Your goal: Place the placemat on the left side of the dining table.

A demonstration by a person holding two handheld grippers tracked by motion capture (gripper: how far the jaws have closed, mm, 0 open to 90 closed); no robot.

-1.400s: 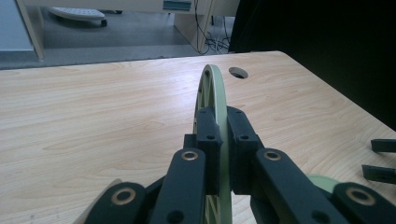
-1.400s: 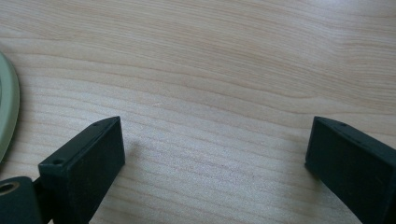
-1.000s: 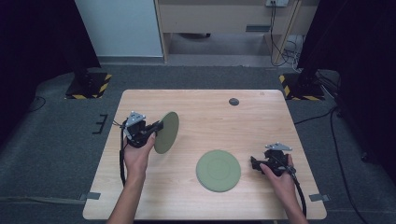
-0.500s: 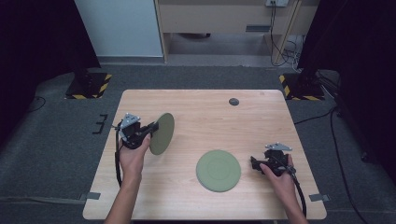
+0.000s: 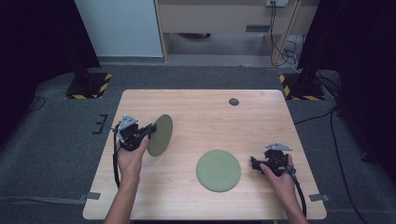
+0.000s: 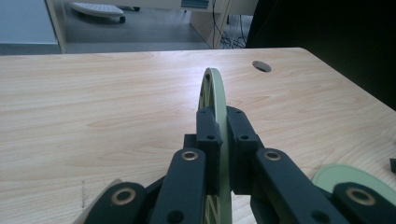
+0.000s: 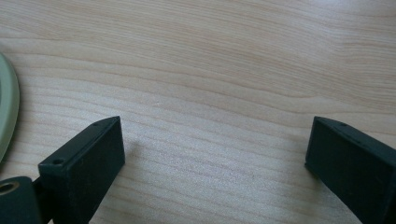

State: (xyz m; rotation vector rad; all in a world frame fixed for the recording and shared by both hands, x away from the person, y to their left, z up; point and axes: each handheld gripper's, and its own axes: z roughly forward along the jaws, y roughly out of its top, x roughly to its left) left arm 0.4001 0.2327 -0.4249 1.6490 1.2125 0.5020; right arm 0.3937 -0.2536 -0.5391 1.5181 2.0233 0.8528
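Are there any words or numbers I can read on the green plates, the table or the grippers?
None: no words or numbers to read.
The held plate, the flat plate, the table, the left gripper and the right gripper carry no writing.
The yellow-black stripes on the floor stands are warning marks, not text.

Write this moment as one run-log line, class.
left tongs: shut on held plate, lifted, on edge | right tongs: open, empty | second plate: flat on table
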